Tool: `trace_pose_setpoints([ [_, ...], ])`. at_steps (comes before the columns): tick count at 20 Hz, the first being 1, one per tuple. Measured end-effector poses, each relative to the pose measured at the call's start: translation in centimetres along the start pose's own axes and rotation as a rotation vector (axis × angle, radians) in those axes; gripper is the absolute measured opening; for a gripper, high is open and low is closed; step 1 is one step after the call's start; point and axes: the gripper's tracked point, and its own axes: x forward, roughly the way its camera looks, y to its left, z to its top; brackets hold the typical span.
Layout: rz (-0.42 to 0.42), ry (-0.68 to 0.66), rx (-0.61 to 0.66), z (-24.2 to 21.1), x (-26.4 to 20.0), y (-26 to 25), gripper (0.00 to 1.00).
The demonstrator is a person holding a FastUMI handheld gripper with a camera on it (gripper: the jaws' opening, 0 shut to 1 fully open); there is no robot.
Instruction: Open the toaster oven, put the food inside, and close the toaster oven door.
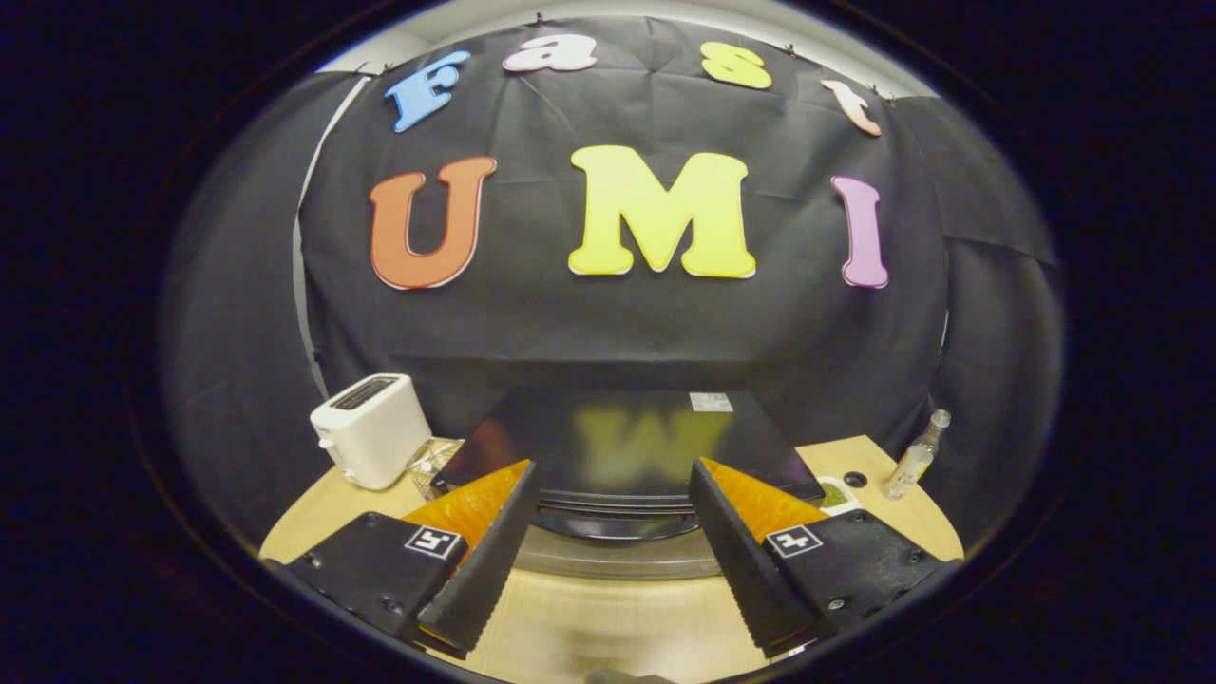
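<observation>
Both fingers (480, 560) of the gripper (608, 551) are spread wide with nothing between them, so it's released and empty right now. Straight ahead of them, pretty much centred in the gap, sits the glossy black flat-topped toaster oven (627, 446) on the light wooden desk (589, 627). Its shiny top faces up toward the camera and its long axis runs side to side across the fingers' line, with a curved silvery front edge just beyond the fingertips. So the coming move looks like a dead-straight reach forward and down to the door, though the handle itself is hard to make out from here. Count-wise: one toaster oven, one white plastic slot toaster (370, 429) off to the left of it, one small crinkly clear packet (432, 461) beside that (possibly the food, can't tell), and one small clear bottle (914, 458) on the right. Door looks not yet opened, so the task is probably right at the start.
</observation>
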Motion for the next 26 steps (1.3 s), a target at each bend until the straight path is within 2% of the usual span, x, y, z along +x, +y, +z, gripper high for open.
trace_pose_setpoints([
  [3, -0.033, 0.057, 0.004, -2.2, 2.5, -0.2, 1.00],
  [5, -0.026, 0.093, 0.032, -3.6, 3.2, 0.0, 1.00],
  [10, -0.020, 0.089, 0.041, -3.6, 3.0, 0.0, 1.00],
  [18, 0.003, 0.113, 0.047, -5.6, -0.2, 0.1, 1.00],
  [26, 0.018, 0.154, 0.028, -9.6, -3.9, 0.1, 1.00],
])
